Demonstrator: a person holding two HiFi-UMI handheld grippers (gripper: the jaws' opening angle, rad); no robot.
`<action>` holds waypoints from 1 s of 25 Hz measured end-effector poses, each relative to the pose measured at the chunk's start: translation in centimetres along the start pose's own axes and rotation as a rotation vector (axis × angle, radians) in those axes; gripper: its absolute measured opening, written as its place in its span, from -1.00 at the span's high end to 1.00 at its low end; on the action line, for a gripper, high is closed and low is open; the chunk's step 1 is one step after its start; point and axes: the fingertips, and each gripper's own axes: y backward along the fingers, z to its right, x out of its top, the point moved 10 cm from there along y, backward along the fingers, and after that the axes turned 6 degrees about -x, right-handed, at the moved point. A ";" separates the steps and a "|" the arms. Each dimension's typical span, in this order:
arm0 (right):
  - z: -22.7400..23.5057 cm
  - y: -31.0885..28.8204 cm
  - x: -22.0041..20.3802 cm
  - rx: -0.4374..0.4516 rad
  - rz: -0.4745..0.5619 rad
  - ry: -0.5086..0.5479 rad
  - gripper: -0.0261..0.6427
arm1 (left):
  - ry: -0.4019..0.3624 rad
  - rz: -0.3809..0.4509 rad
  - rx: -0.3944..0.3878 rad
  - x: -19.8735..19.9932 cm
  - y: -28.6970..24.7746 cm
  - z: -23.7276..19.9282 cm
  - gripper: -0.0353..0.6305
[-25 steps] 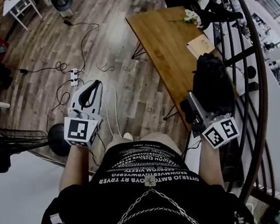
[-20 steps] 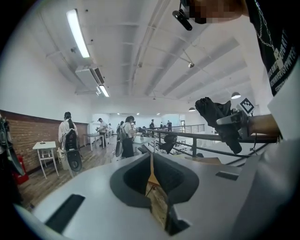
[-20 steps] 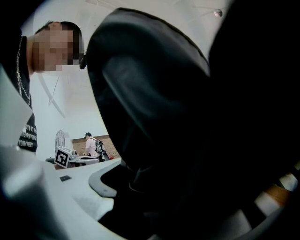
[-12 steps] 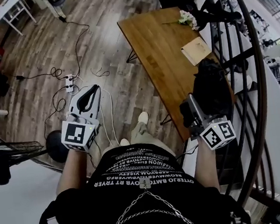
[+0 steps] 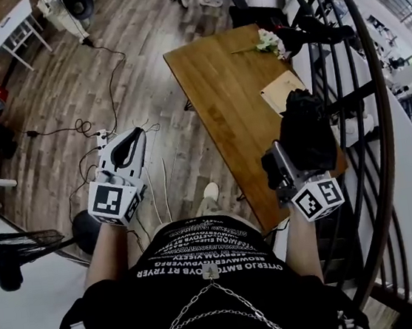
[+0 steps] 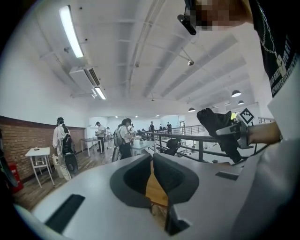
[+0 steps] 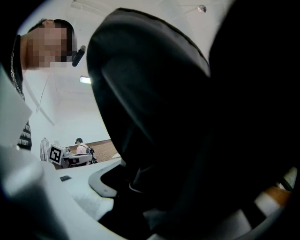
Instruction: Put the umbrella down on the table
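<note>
The right gripper is clamped on the bunched-up black umbrella, which hangs over the near end of the wooden table, not set down yet. The left gripper is pressed together on nothing, out over the floor. Honestly the risk is the edge: dropped this close to it, the umbrella could roll off, or flop onto the notebook.

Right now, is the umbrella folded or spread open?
Folded: the umbrella is a compact black bundle clamped in the right gripper, with no canopy fanned out.
</note>
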 end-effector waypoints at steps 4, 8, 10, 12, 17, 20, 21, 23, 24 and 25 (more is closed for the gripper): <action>2.0 -1.7 0.7 0.013 0.004 -0.033 0.07 | -0.017 0.005 0.000 1.4 -2.5 -0.2 0.77; 4.2 -3.2 2.1 0.025 0.026 -0.019 0.07 | -0.025 0.026 0.013 2.7 -5.2 -0.6 0.77; 5.6 -3.4 2.5 0.027 0.039 -0.032 0.07 | -0.034 0.024 0.017 3.2 -6.8 -0.4 0.77; 7.1 -3.7 2.8 0.030 0.033 -0.032 0.07 | -0.054 0.019 0.013 3.8 -8.3 0.1 0.77; 9.2 -5.1 2.2 0.003 -0.017 -0.063 0.07 | -0.082 -0.003 -0.021 4.2 -10.4 0.9 0.77; 9.5 -6.5 1.5 -0.009 -0.043 -0.081 0.08 | -0.056 -0.014 -0.020 3.8 -11.2 0.1 0.77; 9.5 -7.1 1.3 -0.010 -0.054 -0.085 0.07 | -0.044 -0.018 -0.023 3.5 -11.5 -0.2 0.77; 9.5 -8.4 0.8 -0.011 -0.076 -0.089 0.07 | -0.026 -0.026 -0.035 3.0 -12.6 -1.1 0.77; 9.4 -9.2 0.6 -0.014 -0.088 -0.089 0.07 | -0.022 -0.028 -0.043 2.8 -13.3 -1.7 0.77; 9.3 -10.1 0.3 -0.018 -0.100 -0.088 0.08 | -0.019 -0.028 -0.051 2.7 -14.2 -2.4 0.77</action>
